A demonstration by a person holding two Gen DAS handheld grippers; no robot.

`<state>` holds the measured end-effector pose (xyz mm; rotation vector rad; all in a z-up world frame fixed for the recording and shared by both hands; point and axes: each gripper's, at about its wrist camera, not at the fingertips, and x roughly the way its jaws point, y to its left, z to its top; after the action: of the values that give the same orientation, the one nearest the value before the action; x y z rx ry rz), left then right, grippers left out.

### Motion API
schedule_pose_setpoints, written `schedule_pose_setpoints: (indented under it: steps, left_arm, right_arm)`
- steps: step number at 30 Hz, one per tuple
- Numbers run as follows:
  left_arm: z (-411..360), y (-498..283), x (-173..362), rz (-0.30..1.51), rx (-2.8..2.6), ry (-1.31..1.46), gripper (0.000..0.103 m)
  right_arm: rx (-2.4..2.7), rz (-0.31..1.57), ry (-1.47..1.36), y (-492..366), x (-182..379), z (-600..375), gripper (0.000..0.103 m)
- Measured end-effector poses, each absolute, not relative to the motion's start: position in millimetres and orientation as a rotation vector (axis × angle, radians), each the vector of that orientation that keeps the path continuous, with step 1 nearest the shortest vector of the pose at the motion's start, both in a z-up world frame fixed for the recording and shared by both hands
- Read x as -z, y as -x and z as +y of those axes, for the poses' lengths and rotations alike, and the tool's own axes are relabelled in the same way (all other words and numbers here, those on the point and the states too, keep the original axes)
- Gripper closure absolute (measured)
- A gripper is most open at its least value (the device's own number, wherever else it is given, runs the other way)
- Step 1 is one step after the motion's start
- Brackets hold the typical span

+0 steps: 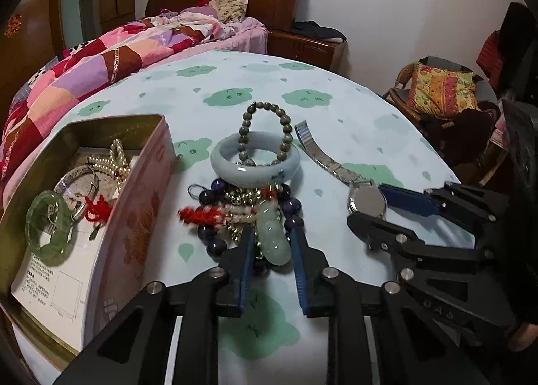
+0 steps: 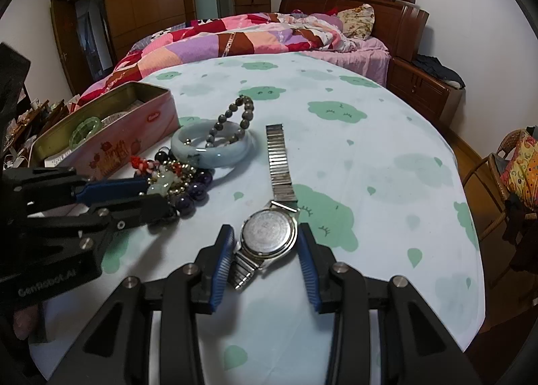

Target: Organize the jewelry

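On the cloud-print tablecloth lies a heap of jewelry: a pale green jade pendant (image 1: 274,237) with red tassels, dark purple beads (image 1: 292,206), a pale bangle (image 1: 255,166) and a grey bead bracelet (image 1: 265,109). My left gripper (image 1: 271,240) straddles the pendant, with its blue pads close on either side and a thin gap showing. To the right, a silver watch (image 2: 269,230) lies face down. My right gripper (image 2: 265,233) is shut on its round case. The open pink tin (image 1: 141,183) at the left holds a green bangle (image 1: 48,233), pearls (image 1: 114,163) and a silver bangle.
The watch's metal strap (image 2: 279,163) stretches away across the round table. A bed with a patchwork quilt (image 2: 235,38) stands behind the table, a wicker chair with a cushion (image 1: 440,89) to the right. The table's edge curves close behind the tin.
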<state>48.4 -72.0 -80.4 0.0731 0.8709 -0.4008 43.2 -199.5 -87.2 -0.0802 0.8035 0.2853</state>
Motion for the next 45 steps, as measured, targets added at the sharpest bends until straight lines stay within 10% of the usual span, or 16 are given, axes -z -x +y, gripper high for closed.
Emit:
schedule_pose_setpoints:
  steps: [45]
  left_arm:
    - [-18.6, -29.2, 59.4, 0.808, 0.383, 0.036, 0.091]
  right_arm:
    - [-0.341, 0.766, 0.073, -36.3, 73.0, -194.0, 0.081]
